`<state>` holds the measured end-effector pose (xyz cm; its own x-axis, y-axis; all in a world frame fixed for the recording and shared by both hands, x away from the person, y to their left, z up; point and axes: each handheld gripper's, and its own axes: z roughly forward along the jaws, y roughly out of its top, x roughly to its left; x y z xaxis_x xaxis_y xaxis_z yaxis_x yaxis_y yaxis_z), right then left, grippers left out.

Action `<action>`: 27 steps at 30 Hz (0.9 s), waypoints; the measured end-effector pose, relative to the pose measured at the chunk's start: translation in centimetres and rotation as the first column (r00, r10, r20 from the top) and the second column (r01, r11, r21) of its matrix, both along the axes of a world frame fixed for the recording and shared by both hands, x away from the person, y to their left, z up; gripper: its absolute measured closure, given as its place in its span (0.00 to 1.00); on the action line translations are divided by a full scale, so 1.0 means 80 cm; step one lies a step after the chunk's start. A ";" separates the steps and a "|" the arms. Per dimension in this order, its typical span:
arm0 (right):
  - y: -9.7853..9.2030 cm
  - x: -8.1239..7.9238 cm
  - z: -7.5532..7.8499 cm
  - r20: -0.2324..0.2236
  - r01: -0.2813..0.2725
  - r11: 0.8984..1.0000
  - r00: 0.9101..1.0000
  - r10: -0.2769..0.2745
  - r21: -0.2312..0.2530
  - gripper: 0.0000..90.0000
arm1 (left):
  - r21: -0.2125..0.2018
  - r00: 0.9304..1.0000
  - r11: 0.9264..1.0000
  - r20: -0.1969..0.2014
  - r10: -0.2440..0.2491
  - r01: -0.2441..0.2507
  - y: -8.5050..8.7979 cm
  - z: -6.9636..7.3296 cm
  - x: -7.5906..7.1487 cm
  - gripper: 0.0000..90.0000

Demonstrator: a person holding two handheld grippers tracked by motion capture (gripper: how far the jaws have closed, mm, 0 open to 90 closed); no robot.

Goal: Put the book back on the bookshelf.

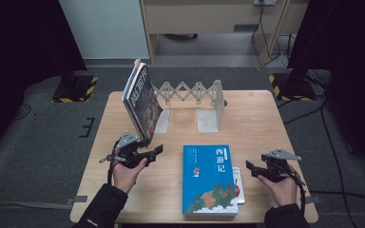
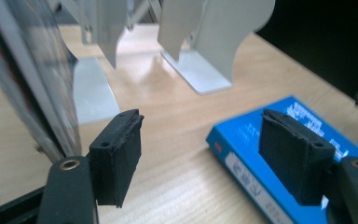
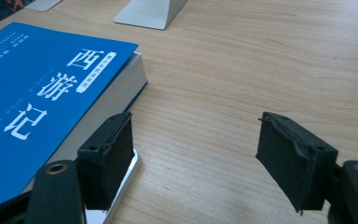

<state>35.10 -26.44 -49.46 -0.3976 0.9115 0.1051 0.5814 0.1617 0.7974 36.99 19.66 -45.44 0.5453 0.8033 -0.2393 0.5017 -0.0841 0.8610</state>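
Blue-covered and thick, the book (image 1: 210, 179) lay flat on the wooden table (image 1: 261, 123) near the person's edge, between the two grippers, its long axis running from the near edge toward the expanding metal bookend rack (image 1: 190, 95) at the far side. A thinner white-edged book (image 1: 238, 183) poked out from under its right side. The right gripper (image 1: 253, 169) hovered just beside that right edge, jaws spread with nothing between them; in the right gripper view the left pad (image 3: 106, 158) stood just off the blue book's page block, over the corner of the thin book, while the other pad stood over bare wood. The left gripper (image 1: 158, 151) was a little farther off, on the blue book's left and nearer its far corner, jaws likewise apart and empty. Just beside it stood the dark-covered books (image 1: 140, 102), leaning upright against the rack's left end. In the left gripper view the blue book's spine (image 2: 251, 175) lay ahead and to the right of the pads.

Judged from this, the right gripper was the nearer one. A grip from either side would have to take the book across its thickness, since the cover looked far wider than the jaws' spread.
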 end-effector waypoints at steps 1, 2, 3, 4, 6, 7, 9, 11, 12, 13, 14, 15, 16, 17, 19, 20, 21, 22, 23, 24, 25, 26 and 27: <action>0.001 0.000 0.001 0.002 -0.001 1.000 1.000 0.001 0.003 0.30 | 0.010 1.000 1.000 -0.009 -0.016 0.016 -0.004 -0.004 0.000 0.32; 0.003 0.000 0.001 0.003 -0.008 1.000 1.000 0.008 0.003 0.30 | 0.010 1.000 1.000 -0.009 -0.016 0.016 -0.004 -0.004 0.000 0.32; 0.003 0.000 0.001 0.003 -0.008 1.000 1.000 0.008 0.003 0.30 | 0.017 1.000 1.000 -0.016 -0.024 0.024 -0.007 -0.007 0.000 0.32; 0.007 -0.001 0.002 -0.001 -0.020 1.000 1.000 0.020 0.007 0.30 | 0.028 0.998 0.998 -0.031 -0.049 0.050 -0.013 -0.013 0.001 0.32; 0.009 -0.001 0.002 -0.001 -0.025 1.000 1.000 0.025 0.005 0.29 | 0.033 0.998 0.998 -0.039 -0.059 0.060 -0.016 -0.016 0.001 0.32; 0.014 -0.002 0.003 -0.001 -0.033 0.999 0.999 0.033 0.007 0.29 | 0.039 0.996 0.996 -0.053 -0.076 0.078 -0.021 -0.021 0.001 0.32; 0.019 -0.003 0.005 -0.001 -0.042 0.999 0.999 0.042 0.009 0.29 | 0.043 0.995 0.995 -0.060 -0.085 0.087 -0.024 -0.025 0.002 0.31; 0.023 -0.003 0.005 -0.001 -0.052 0.999 0.999 0.052 0.008 0.29 | 0.045 0.992 0.994 -0.074 -0.098 0.102 -0.029 -0.029 0.003 0.31; 0.024 -0.002 0.005 -0.001 -0.059 0.998 0.998 0.059 0.003 0.29 | 0.043 0.991 0.993 -0.081 -0.106 0.109 -0.032 -0.032 0.003 0.30; 0.027 -0.003 0.005 -0.004 -0.061 0.998 0.998 0.061 0.006 0.29 | 0.045 0.990 0.992 -0.087 -0.112 0.117 -0.034 -0.033 0.004 0.30; 0.029 -0.003 0.005 -0.002 -0.065 0.998 0.998 0.065 0.006 0.29 | 0.045 0.989 0.992 -0.089 -0.115 0.119 -0.036 -0.035 0.005 0.29; 0.030 -0.003 0.005 -0.003 -0.068 0.998 0.998 0.068 0.008 0.29 | 0.043 0.988 0.992 -0.095 -0.118 0.123 -0.039 -0.037 0.006 0.29; 0.032 -0.003 0.006 -0.005 -0.071 0.997 0.997 0.071 0.008 0.29 | 0.042 0.987 0.991 -0.097 -0.124 0.129 -0.042 -0.039 0.007 0.29; 0.034 -0.003 0.006 -0.006 -0.071 0.997 0.997 0.071 0.010 0.29 | 0.046 0.987 0.990 -0.101 -0.127 0.132 -0.046 -0.040 0.007 0.29; 0.037 -0.004 0.007 -0.006 -0.076 0.997 0.997 0.076 0.016 0.29 | 0.051 0.986 0.989 -0.101 -0.130 0.136 -0.048 -0.042 0.007 0.28; 0.039 -0.004 0.007 -0.003 -0.082 0.997 0.997 0.082 0.015 0.29 | 0.064 0.984 0.987 -0.104 -0.143 0.151 -0.056 -0.046 0.008 0.28; 0.041 -0.004 0.007 -0.005 -0.080 0.997 0.997 0.080 0.023 0.29 | 0.069 0.983 0.985 -0.107 -0.150 0.158 -0.060 -0.048 0.008 0.28; 0.044 -0.005 0.006 -0.006 -0.085 0.996 0.996 0.085 0.022 0.28 | 0.076 0.982 0.983 -0.108 -0.156 0.165 -0.064 -0.050 0.008 0.27; 0.046 -0.005 0.006 -0.006 -0.091 0.996 0.996 0.091 0.018 0.28 | 0.076 0.980 0.982 -0.113 -0.162 0.171 -0.068 -0.052 0.007 0.27; 0.048 -0.004 0.005 -0.008 -0.095 0.995 0.995 0.095 0.019 0.28 | 0.079 0.979 0.980 -0.116 -0.171 0.180 -0.071 -0.053 0.007 0.27; 0.050 -0.005 0.005 -0.012 -0.101 0.995 0.995 0.101 0.015 0.28 | 0.079 0.977 0.980 -0.120 -0.175 0.185 -0.074 -0.055 0.006 0.27; 0.050 -0.005 0.005 -0.012 -0.101 0.995 0.995 0.101 0.015 0.28 | 0.079 0.977 0.980 -0.120 -0.175 0.185 -0.074 -0.055 0.006 0.27; 0.055 -0.005 0.004 -0.017 -0.111 0.994 0.994 0.111 0.015 0.28 | 0.089 0.973 0.975 -0.129 -0.190 0.202 -0.079 -0.058 0.006 0.27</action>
